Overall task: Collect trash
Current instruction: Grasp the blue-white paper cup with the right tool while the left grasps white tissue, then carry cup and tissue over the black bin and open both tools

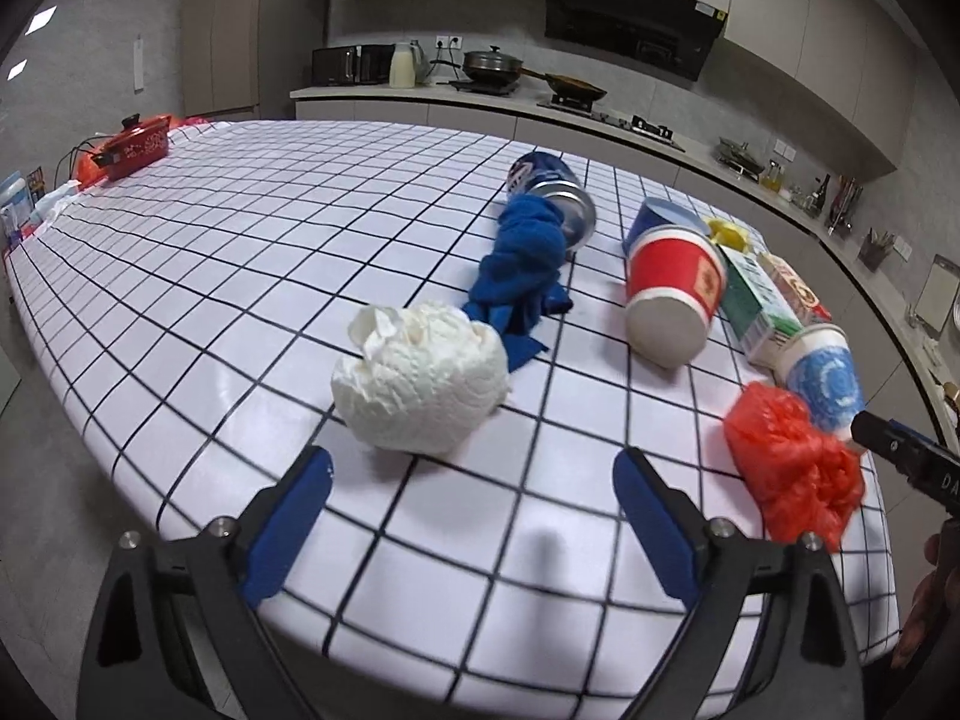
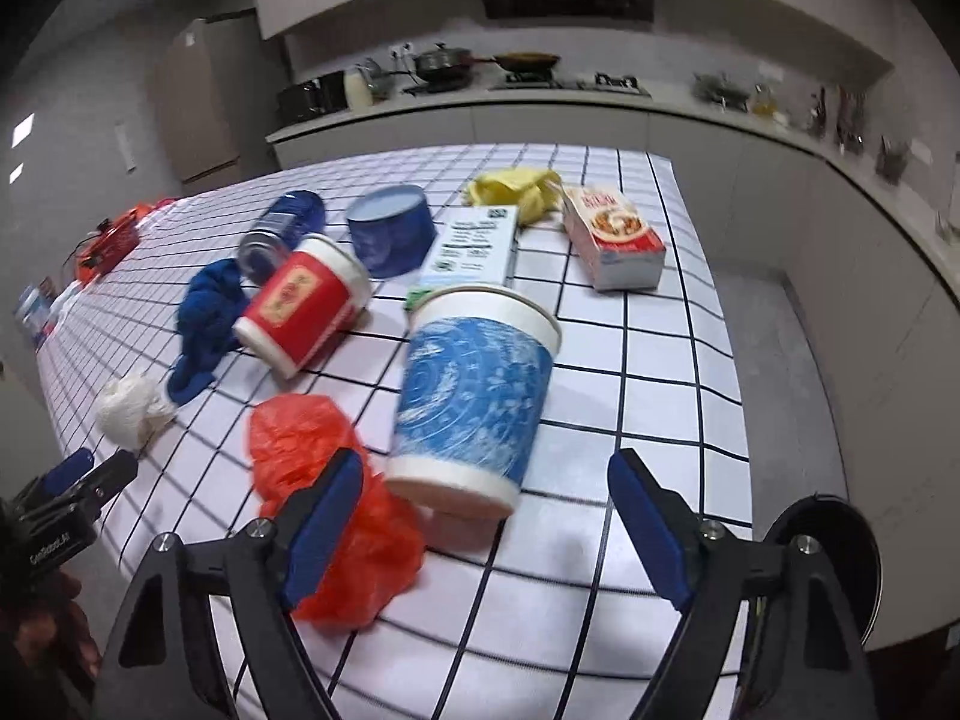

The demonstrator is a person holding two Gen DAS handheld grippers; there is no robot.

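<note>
Left view: left claw [image 1: 471,525] spread wide and empty at bottom centre, crumpled white paper wad [image 1: 420,378] just beyond the tips on the grid-patterned counter [image 1: 240,276]. Probably light, soft and crushable; best pinched across the middle. Right view: right claw [image 2: 486,531] wide too, nothing gripped, blue-and-white paper cup [image 2: 474,396] lying tipped just ahead, crumpled red plastic bag [image 2: 300,450] under the left finger. Likely light, thin-walled; best taken across the body. Only here visible: yellow crumpled wrapper [image 2: 516,189] at upper centre.

gridded table [image 1: 240,276] bearing tissue wad [image 1: 420,387], blue cloth [image 1: 528,267], toppled cups [image 2: 474,396].
</note>
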